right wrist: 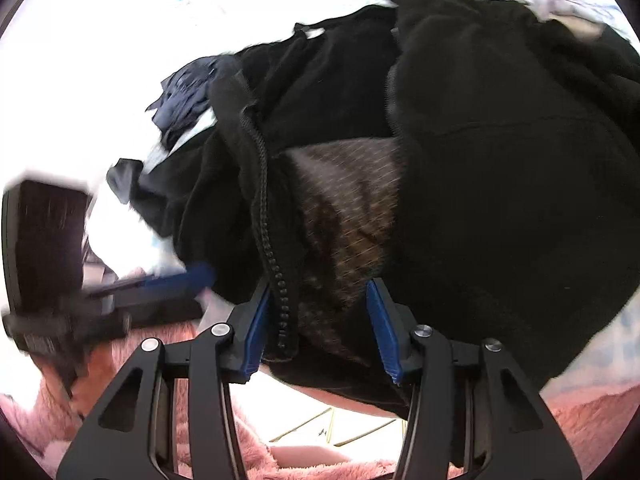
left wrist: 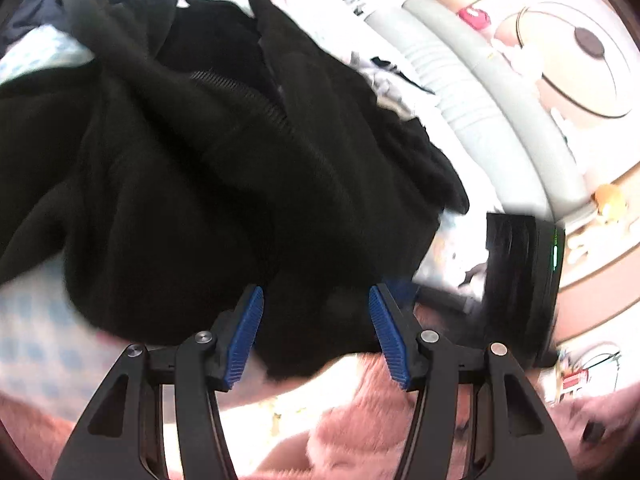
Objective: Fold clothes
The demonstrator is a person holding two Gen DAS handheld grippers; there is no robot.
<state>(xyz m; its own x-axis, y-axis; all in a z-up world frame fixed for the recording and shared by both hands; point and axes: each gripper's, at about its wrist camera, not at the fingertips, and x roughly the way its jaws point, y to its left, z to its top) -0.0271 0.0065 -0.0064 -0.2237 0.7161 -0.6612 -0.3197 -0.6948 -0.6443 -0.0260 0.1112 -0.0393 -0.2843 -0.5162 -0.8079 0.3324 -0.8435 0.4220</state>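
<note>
At the bottom of the left wrist view, the left gripper (left wrist: 316, 300) stands with its blue-padded jaws spread apart; the hem of the black zip jacket (left wrist: 192, 168) lies in the gap between them, and neither pad presses on it. Pink fluffy fabric (left wrist: 360, 428) fills the lower edge under the tool. In the right wrist view, the right gripper (right wrist: 318, 300) has its jaws parted around the jacket's (right wrist: 500, 184) open front, the zipper (right wrist: 266, 216) lying just inside the left pad and the brown mesh lining (right wrist: 348, 216) between the pads; whether the pads actually pinch the cloth cannot be told. The left gripper (right wrist: 172, 280) shows, blurred, at lower left of this view. Beyond it, the jacket spreads over a pale checked bedsheet (left wrist: 28, 56), filling the frame's middle. A dark blue garment (right wrist: 184, 96) lies farther off at upper left.
</note>
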